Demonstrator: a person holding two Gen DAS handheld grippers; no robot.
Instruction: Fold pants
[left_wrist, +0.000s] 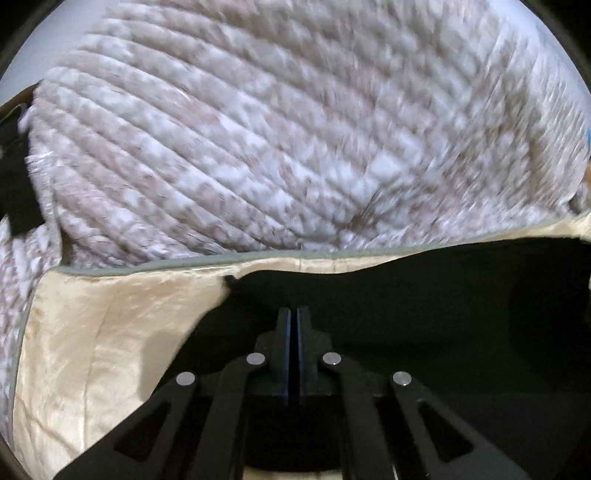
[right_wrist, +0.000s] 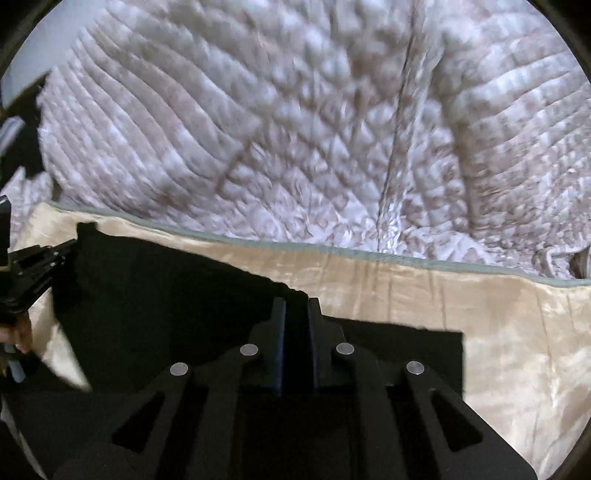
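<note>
Pants, black, matte, lying flat across cream satin sheet.

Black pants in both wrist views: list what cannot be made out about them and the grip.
- Left wrist view: whether the left gripper pinches the black pants; black fingers merge with black fabric.
- Right wrist view: same for the right gripper; black pants behind.
- Both views: waistband, legs and fold state; linkages cover the pants, and the lower edge cuts them off.
- Quilted blanket: pattern motion-blurred.
</note>
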